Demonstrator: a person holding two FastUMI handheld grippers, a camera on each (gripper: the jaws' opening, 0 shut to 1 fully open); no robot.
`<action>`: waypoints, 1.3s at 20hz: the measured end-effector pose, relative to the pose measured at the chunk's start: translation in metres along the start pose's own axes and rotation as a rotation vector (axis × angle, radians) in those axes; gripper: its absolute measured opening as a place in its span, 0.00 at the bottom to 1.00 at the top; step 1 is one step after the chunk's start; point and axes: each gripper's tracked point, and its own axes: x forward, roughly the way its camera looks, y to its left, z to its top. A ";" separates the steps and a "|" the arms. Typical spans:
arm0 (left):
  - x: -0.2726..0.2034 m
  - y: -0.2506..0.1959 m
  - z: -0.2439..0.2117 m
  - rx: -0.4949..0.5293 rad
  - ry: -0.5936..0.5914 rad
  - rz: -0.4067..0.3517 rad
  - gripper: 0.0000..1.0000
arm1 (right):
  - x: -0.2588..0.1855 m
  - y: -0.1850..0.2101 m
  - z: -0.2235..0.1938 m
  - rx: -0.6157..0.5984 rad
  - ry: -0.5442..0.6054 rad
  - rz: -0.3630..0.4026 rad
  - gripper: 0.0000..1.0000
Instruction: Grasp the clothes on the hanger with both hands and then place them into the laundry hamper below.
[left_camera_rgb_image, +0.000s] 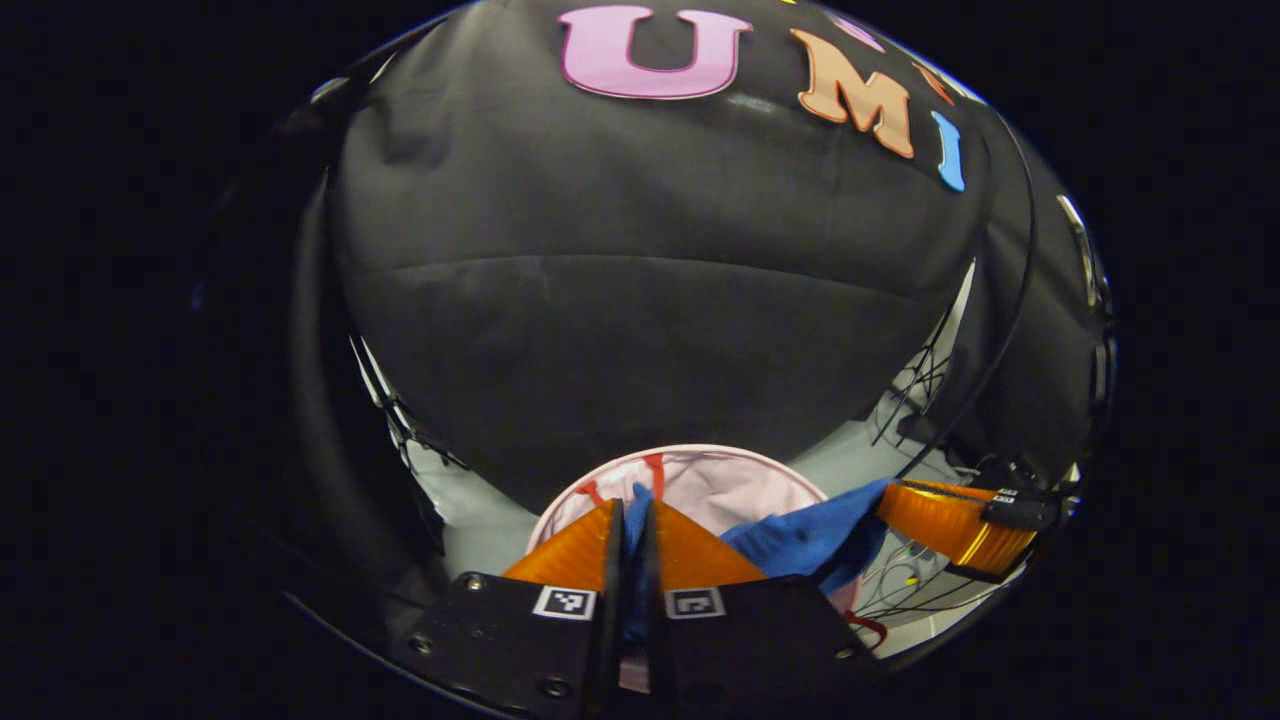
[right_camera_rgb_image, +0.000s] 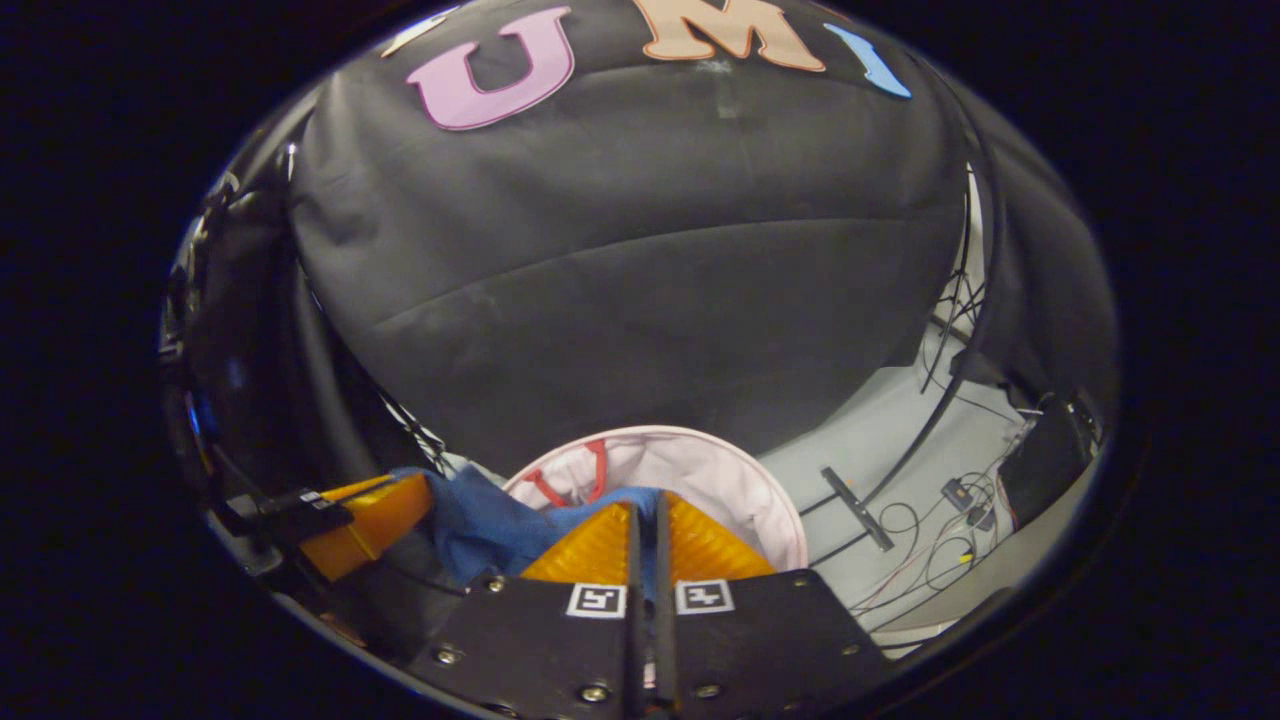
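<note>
A blue garment (left_camera_rgb_image: 810, 537) is stretched between my two grippers above a round pale pink laundry hamper (left_camera_rgb_image: 720, 480) with red handles. In the left gripper view my left gripper (left_camera_rgb_image: 636, 512) is shut on an edge of the blue cloth, and the right gripper (left_camera_rgb_image: 900, 505) shows at the right, clamped on the far end of the garment. In the right gripper view my right gripper (right_camera_rgb_image: 646, 510) is shut on the blue garment (right_camera_rgb_image: 485, 525), which runs left to the other gripper (right_camera_rgb_image: 420, 495). The hamper (right_camera_rgb_image: 720, 470) lies open just below and ahead.
The black cloth wall (right_camera_rgb_image: 640, 250) rises right behind the hamper. Loose cables and small devices (right_camera_rgb_image: 950, 500) lie on the pale floor at the right. A thin black pole (right_camera_rgb_image: 975, 330) curves down along the right side.
</note>
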 end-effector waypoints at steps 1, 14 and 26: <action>-0.003 0.004 0.007 0.005 -0.002 0.023 0.32 | -0.007 -0.001 0.010 -0.007 -0.021 -0.013 0.08; -0.084 0.003 0.071 0.006 -0.104 0.057 1.00 | -0.109 -0.001 0.080 -0.091 -0.203 -0.077 1.00; -0.194 -0.034 0.164 0.047 -0.323 0.026 0.96 | -0.205 -0.018 0.160 -0.134 -0.414 -0.093 0.99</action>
